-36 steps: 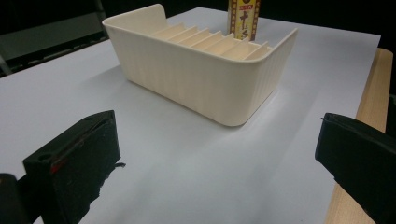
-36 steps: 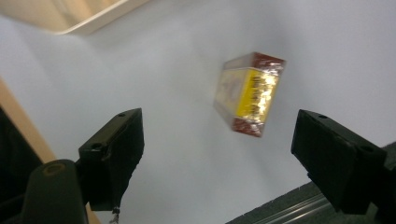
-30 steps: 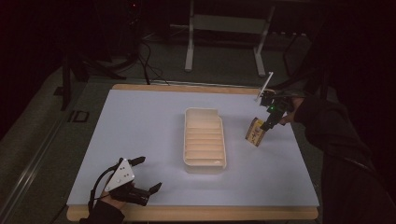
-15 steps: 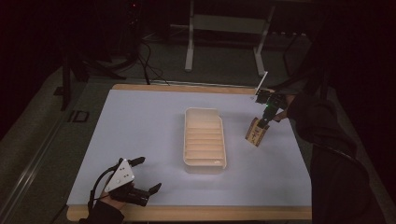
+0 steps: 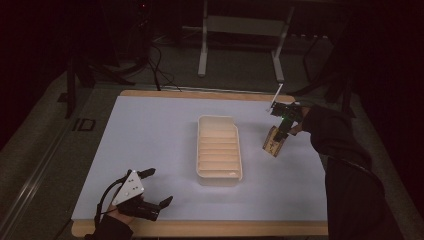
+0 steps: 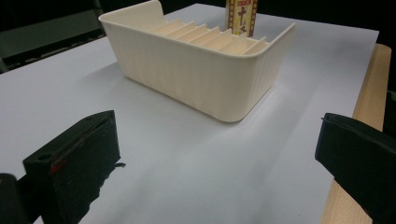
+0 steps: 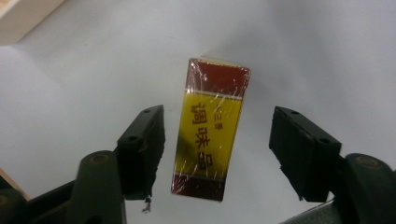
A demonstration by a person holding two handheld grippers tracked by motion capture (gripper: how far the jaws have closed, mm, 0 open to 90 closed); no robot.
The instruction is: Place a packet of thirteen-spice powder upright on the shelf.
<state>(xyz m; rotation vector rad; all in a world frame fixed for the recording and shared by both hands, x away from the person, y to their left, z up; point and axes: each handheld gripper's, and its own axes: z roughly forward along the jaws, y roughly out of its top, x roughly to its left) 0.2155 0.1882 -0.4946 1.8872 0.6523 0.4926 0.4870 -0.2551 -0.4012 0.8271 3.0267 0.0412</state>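
Note:
A yellow and dark red box (image 5: 273, 143) wrapped in clear film stands on the white table top, to the right of a cream tray (image 5: 220, 179) with several dividers. My right gripper (image 5: 281, 133) comes down on the box from above. In the right gripper view the box (image 7: 209, 140) stands between the jaws with a gap on each side. The jaws have just been closing, so my right gripper (image 7: 217, 114) is still open. My left gripper (image 5: 159, 186) rests near the front left edge, open with nothing in it. In the left gripper view, my left gripper (image 6: 215, 163) faces the tray (image 6: 196, 79), with the box (image 6: 241, 16) behind it.
The white mat (image 5: 150, 130) covers most of a wooden table, and a strip of wood (image 5: 200, 229) shows along the front edge. Behind the table are a metal desk frame (image 5: 202, 45) and cables on the dark floor. A dark sleeve (image 5: 345, 165) reaches in from the right.
My right gripper has come down closer over the box and its jaws stand narrower. My left gripper, the tray and the box have not moved.

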